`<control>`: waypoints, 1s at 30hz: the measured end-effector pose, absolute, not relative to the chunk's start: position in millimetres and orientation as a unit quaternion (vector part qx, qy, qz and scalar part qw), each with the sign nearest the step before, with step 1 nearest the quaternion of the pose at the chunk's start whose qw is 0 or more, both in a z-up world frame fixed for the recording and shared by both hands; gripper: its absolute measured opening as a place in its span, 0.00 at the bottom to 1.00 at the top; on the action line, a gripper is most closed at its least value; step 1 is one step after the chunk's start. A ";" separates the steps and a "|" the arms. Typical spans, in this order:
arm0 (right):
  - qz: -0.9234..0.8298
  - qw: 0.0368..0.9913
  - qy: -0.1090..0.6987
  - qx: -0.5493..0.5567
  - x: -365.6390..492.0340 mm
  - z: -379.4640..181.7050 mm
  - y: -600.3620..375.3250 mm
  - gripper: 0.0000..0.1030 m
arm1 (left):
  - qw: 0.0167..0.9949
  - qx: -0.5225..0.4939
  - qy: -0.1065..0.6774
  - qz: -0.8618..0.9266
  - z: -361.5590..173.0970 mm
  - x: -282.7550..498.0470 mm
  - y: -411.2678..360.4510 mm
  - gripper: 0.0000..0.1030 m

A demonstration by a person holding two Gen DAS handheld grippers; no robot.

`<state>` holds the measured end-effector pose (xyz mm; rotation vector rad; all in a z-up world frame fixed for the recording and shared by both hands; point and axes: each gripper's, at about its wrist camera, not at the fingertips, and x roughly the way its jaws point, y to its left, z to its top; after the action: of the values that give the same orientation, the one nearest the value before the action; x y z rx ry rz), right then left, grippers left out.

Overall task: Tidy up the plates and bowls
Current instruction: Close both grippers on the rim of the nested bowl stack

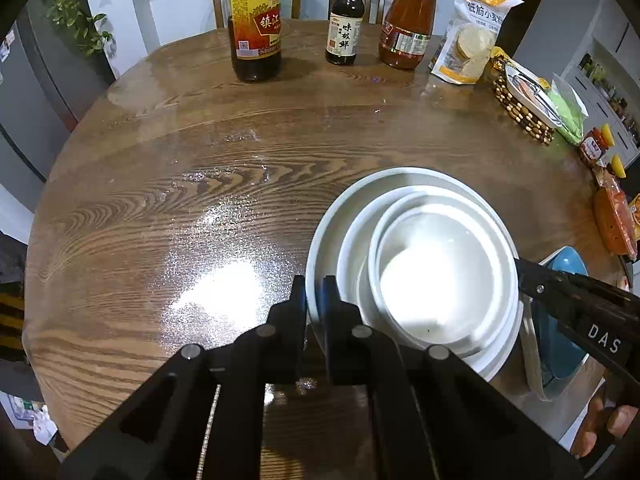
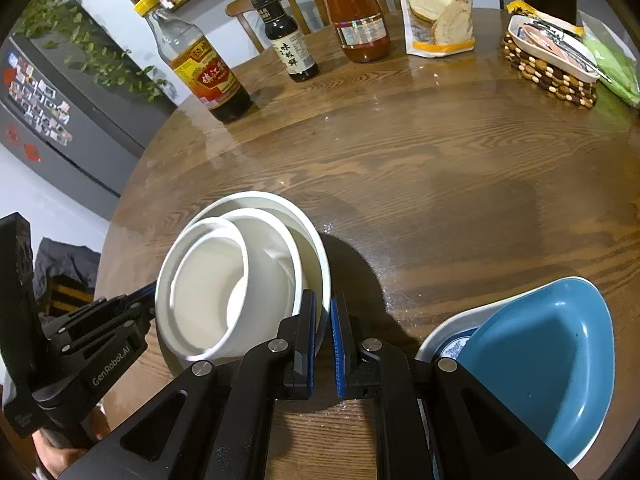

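The left tool [image 1: 314, 300] is clamped on the near-left rim of the big white plate [image 1: 320, 240], and the right tool [image 2: 324, 320] is clamped on the same plate's opposite rim. Two white bowls [image 2: 224, 280] already sit nested on that plate, so I judge the white stack gathered and gripped from both sides, ready to lift. A blue bowl [image 2: 548, 360] on another plate [image 2: 440, 332] sits just right of it, not yet joined. The round wooden table [image 1: 180, 160] is glossy; bottles [image 1: 256, 20], a flour bag [image 1: 472, 40] and a beaded basket [image 2: 548, 68] stand at its far edge, chairs and a fridge beyond.
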<state>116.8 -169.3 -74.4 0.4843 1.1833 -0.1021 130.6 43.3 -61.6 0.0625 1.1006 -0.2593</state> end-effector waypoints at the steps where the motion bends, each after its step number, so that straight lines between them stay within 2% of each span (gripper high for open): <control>1: -0.049 0.802 0.552 0.225 116.7 -74.1 -168.9 0.11 | 0.844 0.028 0.522 -0.123 -61.8 130.8 43.7 0.04; 30: -0.042 0.808 0.548 0.213 116.6 -64.7 -155.8 0.11 | 0.852 0.035 0.513 -0.096 -56.7 127.5 47.2 0.05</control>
<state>116.6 -155.8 -64.7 0.4552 1.1721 -0.0902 127.5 47.2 -56.7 0.0746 1.0801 -0.2019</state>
